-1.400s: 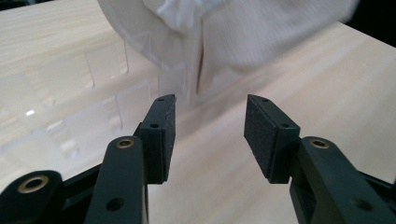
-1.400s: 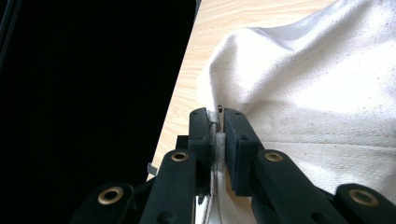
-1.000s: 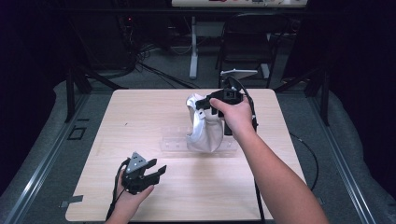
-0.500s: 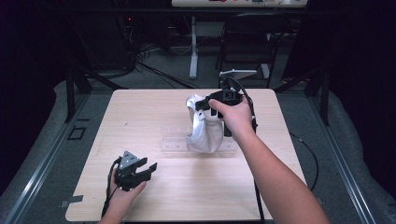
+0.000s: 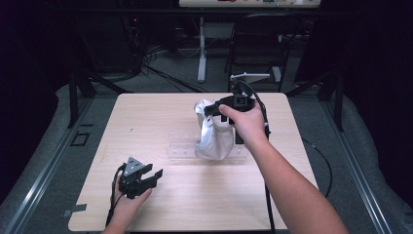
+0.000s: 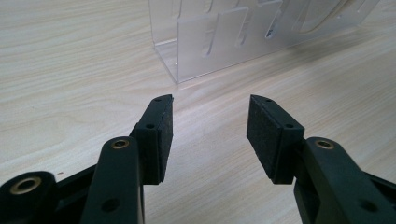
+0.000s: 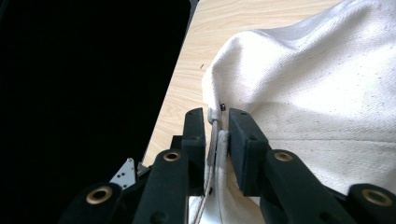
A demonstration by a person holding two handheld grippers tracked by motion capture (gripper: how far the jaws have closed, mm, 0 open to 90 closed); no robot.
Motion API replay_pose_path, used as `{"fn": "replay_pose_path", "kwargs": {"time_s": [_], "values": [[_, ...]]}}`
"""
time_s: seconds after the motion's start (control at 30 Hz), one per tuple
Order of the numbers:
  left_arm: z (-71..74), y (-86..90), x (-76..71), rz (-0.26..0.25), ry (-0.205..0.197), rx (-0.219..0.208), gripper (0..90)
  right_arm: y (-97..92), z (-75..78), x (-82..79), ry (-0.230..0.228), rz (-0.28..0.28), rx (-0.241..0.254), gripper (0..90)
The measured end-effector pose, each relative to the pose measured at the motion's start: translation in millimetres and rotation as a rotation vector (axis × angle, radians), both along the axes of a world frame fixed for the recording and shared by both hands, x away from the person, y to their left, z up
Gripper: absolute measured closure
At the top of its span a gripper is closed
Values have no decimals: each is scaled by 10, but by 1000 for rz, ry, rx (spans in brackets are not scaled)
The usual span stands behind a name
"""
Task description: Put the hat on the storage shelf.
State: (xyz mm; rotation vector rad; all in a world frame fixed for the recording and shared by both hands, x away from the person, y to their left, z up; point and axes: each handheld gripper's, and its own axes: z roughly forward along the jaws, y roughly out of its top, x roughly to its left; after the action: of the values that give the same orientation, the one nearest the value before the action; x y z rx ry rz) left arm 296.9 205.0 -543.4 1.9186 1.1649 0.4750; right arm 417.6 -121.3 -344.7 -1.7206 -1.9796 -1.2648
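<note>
The white cloth (image 5: 214,139) is coarse-woven and bunched, hanging over a clear acrylic rack (image 5: 182,148). The right gripper (image 7: 217,135) pinches its hemmed edge; the left gripper (image 6: 209,135) has its jaws spread, holding nothing.

We see a cream, woven-textured cloth (image 7: 317,102), a clear rack (image 6: 243,37), black grippers and a pale wood-grain table (image 5: 146,122).

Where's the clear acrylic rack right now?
In the high view the clear acrylic rack stands mid-table, its right part behind the white cloth bag; the left gripper points at its near corner.
</note>
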Motion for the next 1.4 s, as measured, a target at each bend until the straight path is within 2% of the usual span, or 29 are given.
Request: {"fn": "replay_pose_path", "kwargs": {"time_s": [0.33,0.7,0.97,1.17,1.4], "values": [[8,42,-20,18,-3,-6,505,-55,85,-68,-72,-11,-18,669],[14,65,-28,24,-10,-5,499,-182,114,-224,-199,-1,-64,571],[9,60,-22,23,-8,-6,498,-373,46,-417,-231,24,-62,561],[5,64,-16,28,-8,-6,496,-497,-31,-597,-259,36,-42,541],[-4,87,-6,43,-4,-21,491,-546,-125,-844,-321,72,-34,527]]}}
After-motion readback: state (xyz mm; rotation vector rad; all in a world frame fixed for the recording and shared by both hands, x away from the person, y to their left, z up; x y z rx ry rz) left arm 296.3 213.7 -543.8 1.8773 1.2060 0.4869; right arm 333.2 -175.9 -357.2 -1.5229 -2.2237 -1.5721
